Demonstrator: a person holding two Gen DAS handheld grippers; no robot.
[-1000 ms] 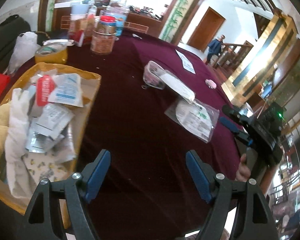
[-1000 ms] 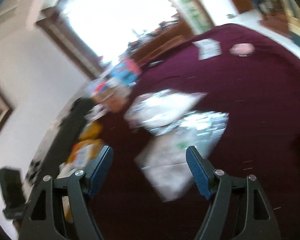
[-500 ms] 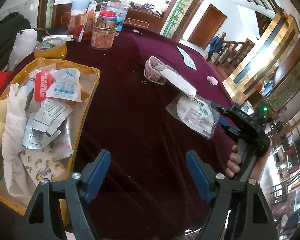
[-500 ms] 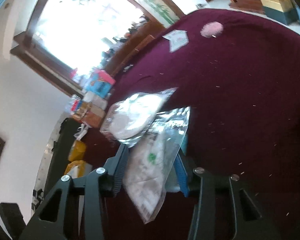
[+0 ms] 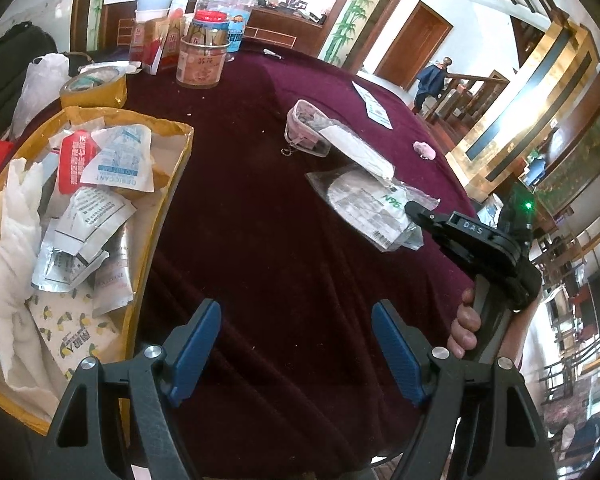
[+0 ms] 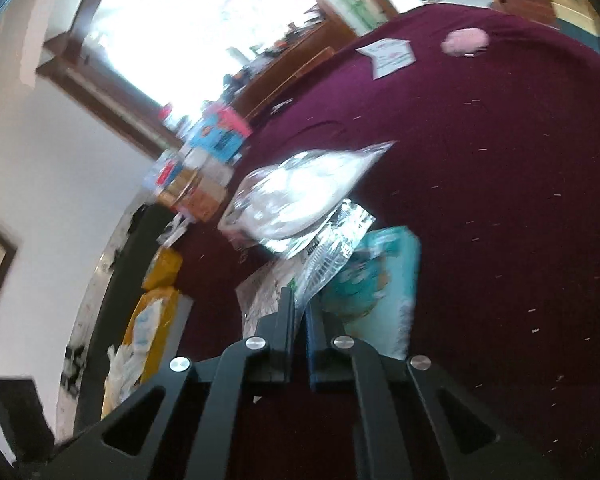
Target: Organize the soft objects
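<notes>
While half a second ago my right gripper (image 5: 414, 216) had its jaws still spread around the mask packet (image 5: 370, 208), the left wrist view now shows its black nose clamped on the packet's near corner, right of centre in the frame, so the grasp looks made and the carry can begin. At the left edge of that view sits the yellow tray (image 5: 172, 184), already heaped with sachets and a white cloth, and I judge that is where the packet should go. My left gripper (image 5: 296, 344) hangs at the bottom of the frame with its blue pads wide apart and only the maroon cloth (image 5: 260, 240) between them, holding nothing. Just above the packet, a white pouch (image 5: 360, 150) overlaps its far end and leans on a clear case (image 5: 304, 130), so it may drag along when I lift. In the right wrist view, which is blurred, my right gripper (image 6: 298, 320) shows its jaws pressed nearly together at bottom centre, pinching the packet's (image 6: 324, 248) clear edge, which rises from the tips toward mid-frame. Beside it on the right lies a teal packet (image 6: 380, 276), and the white pouch (image 6: 300, 196) spreads above. Far off at the lower left of this frame, the tray (image 6: 156, 320) lies well apart from the jaws.
</notes>
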